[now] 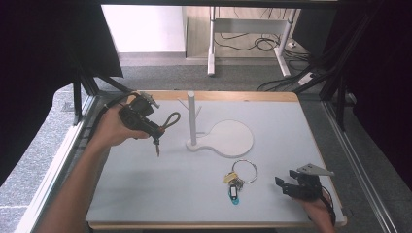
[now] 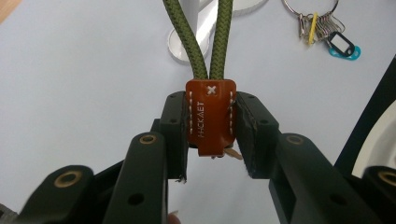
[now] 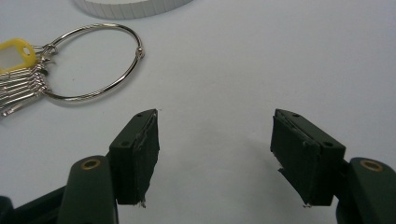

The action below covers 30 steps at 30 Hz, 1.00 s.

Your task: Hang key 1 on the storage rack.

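Note:
My left gripper (image 1: 156, 129) is raised over the table's left side, shut on the brown leather tab (image 2: 210, 116) of a keychain. Its olive green cord loop (image 1: 171, 119) sticks out ahead of the jaws toward the white peg stand (image 1: 192, 116), and a key (image 1: 157, 147) dangles below. In the left gripper view the cord (image 2: 198, 46) runs up in front of the stand's post (image 2: 198, 16). My right gripper (image 1: 290, 186) rests open near the front right edge. A metal key ring (image 1: 244, 171) with keys and tags lies just to its left, apart from the jaws (image 3: 93, 60).
The stand's round white base (image 1: 231, 138) lies on the grey table top (image 1: 160, 194) mid-table, with short side pegs up the post. A yellow tag (image 3: 16, 51) and a blue tag (image 2: 343, 46) hang on the key ring. Dark frame posts flank the table.

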Each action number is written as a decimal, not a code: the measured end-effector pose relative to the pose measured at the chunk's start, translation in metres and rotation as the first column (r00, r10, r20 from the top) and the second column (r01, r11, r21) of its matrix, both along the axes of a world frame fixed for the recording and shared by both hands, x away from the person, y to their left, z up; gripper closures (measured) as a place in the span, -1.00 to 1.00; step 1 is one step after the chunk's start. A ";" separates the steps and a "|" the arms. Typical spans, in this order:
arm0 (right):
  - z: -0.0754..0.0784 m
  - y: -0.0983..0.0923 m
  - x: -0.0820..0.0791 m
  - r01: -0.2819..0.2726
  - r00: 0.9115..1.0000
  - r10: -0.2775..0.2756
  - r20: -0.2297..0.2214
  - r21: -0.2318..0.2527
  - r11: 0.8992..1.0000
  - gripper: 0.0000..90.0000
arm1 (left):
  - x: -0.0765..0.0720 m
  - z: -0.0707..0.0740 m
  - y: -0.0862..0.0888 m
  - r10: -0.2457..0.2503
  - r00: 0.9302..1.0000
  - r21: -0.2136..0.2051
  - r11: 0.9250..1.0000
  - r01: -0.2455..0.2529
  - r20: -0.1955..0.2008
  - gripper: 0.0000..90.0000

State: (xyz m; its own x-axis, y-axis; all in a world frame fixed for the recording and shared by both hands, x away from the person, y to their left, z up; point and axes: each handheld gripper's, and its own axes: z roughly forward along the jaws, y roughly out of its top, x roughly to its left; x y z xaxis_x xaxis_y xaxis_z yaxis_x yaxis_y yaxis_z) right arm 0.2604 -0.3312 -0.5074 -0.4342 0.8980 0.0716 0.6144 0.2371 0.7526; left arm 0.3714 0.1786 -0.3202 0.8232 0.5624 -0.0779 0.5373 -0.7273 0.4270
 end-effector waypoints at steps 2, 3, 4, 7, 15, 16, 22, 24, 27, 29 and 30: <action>0.000 0.000 0.000 -0.001 1.000 0.001 -0.003 0.001 1.000 -0.28 | 0.001 0.000 0.000 0.001 1.000 -0.001 1.000 -0.001 0.001 0.48; 0.000 0.000 0.000 -0.001 1.000 0.001 -0.003 0.001 1.000 -0.28 | 0.001 0.001 0.001 0.004 1.000 -0.003 1.000 -0.004 0.000 0.48; -0.001 0.000 0.000 -0.002 1.000 0.002 -0.004 -0.002 1.000 -0.28 | 0.002 0.002 0.001 0.007 1.000 -0.003 1.000 -0.007 0.003 0.48; -0.001 0.000 0.000 -0.001 1.000 0.001 -0.003 -0.002 1.000 -0.28 | 0.004 0.004 0.003 0.009 1.000 -0.007 1.000 -0.009 0.003 0.48; -0.001 0.000 0.001 -0.002 1.000 0.002 -0.003 -0.006 1.000 -0.28 | 0.006 0.009 0.006 0.020 1.000 -0.041 0.999 -0.020 0.009 0.48; -0.001 0.000 0.001 -0.002 1.000 0.002 -0.005 -0.004 1.000 -0.28 | 0.007 0.010 0.007 0.021 1.000 -0.040 0.999 -0.021 0.010 0.48; -0.001 0.000 0.001 0.001 1.000 -0.001 -0.009 -0.003 1.000 -0.27 | 0.010 0.016 0.008 0.023 1.000 -0.042 0.999 -0.023 0.009 0.48; -0.002 0.000 0.001 0.001 1.000 -0.001 -0.009 -0.003 1.000 -0.28 | 0.011 0.017 0.008 0.022 1.000 -0.043 0.999 -0.022 0.009 0.48; -0.002 0.000 0.001 0.000 1.000 0.000 -0.011 -0.003 1.000 -0.27 | 0.015 0.021 0.008 0.032 0.999 -0.053 0.998 -0.031 0.009 0.48; -0.002 -0.001 0.001 -0.001 1.000 0.001 -0.008 -0.002 1.000 -0.28 | 0.018 0.022 0.008 0.034 0.999 -0.051 0.998 -0.034 0.009 0.48; -0.002 -0.001 0.001 -0.001 1.000 0.001 -0.007 -0.003 1.000 -0.27 | 0.021 0.023 0.007 0.030 1.000 -0.044 0.999 -0.029 0.010 0.48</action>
